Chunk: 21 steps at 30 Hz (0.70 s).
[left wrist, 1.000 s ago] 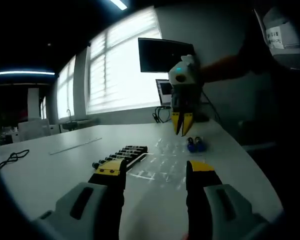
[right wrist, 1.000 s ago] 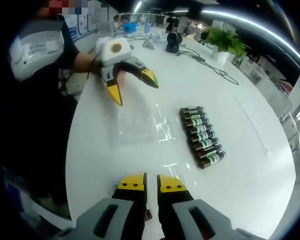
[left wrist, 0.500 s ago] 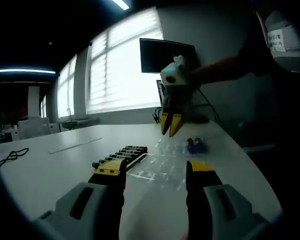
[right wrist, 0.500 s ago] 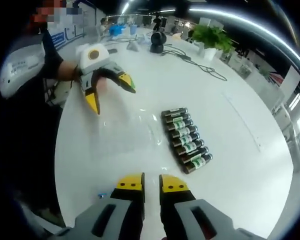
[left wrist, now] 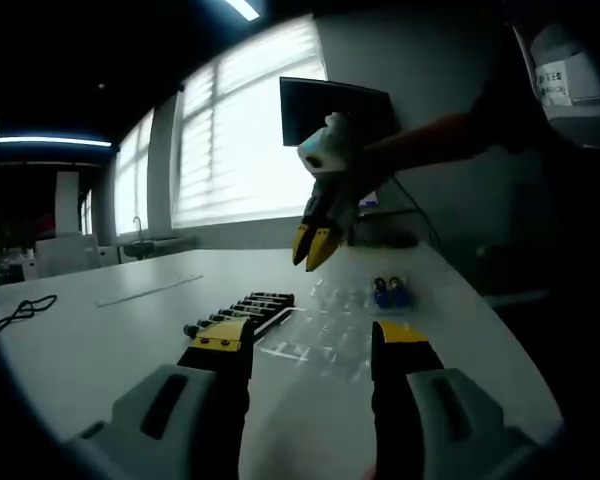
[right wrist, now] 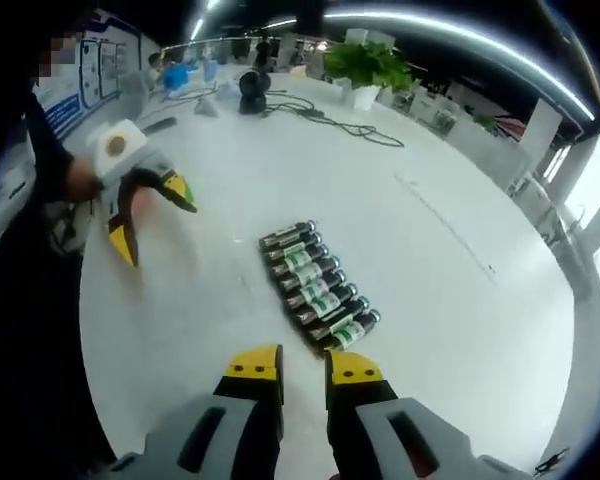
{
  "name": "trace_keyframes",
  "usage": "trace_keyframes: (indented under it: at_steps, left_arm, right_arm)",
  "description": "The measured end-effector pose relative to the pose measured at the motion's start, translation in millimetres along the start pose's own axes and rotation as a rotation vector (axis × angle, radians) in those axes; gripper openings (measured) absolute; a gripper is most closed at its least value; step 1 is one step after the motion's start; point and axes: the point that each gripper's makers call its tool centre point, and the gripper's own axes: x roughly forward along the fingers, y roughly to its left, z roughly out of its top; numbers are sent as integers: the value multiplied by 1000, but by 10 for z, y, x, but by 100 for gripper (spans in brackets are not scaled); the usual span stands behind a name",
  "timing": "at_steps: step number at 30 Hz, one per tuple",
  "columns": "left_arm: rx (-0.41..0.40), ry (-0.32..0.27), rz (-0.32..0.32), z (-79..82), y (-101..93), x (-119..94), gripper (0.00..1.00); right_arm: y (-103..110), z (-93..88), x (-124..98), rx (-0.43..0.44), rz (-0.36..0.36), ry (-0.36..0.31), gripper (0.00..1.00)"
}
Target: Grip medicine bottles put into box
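Medicine bottles [right wrist: 318, 288] in a row (labels unreadable), left claw [left wrist: 305, 347] gaping empty, right claw [right wrist: 304, 363] near-closed, empty.

Two gripper cameras facing each other over one white table [right wrist: 460, 270].

In the left gripper view we look low and nearly level across the tabletop toward the windows [left wrist: 230, 150] and a monitor [left wrist: 325, 105], with the right gripper [left wrist: 312, 246] hanging ahead of us. In the right gripper view we look steeply down from above, near the row of bottles [right wrist: 317, 288], with the left gripper [right wrist: 150, 215] off to the side. Both views share the bottles [left wrist: 242, 308] and the table between the grippers.
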Motion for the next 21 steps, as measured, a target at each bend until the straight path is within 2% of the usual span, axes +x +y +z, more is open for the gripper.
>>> trace_keyframes:
  at_steps: [6, 8, 21]
  left_arm:
    - [4, 2, -2, -2, -6, 2, 40]
    - [3, 1, -2, -1, -7, 2, 40]
    - [-3, 0, 0, 0, 1, 5, 40]
  right_arm:
    - [-185, 8, 43, 174, -35, 11, 11]
    - [-212, 22, 57, 203, -37, 10, 11]
    - [-257, 26, 169, 260, -40, 33, 11]
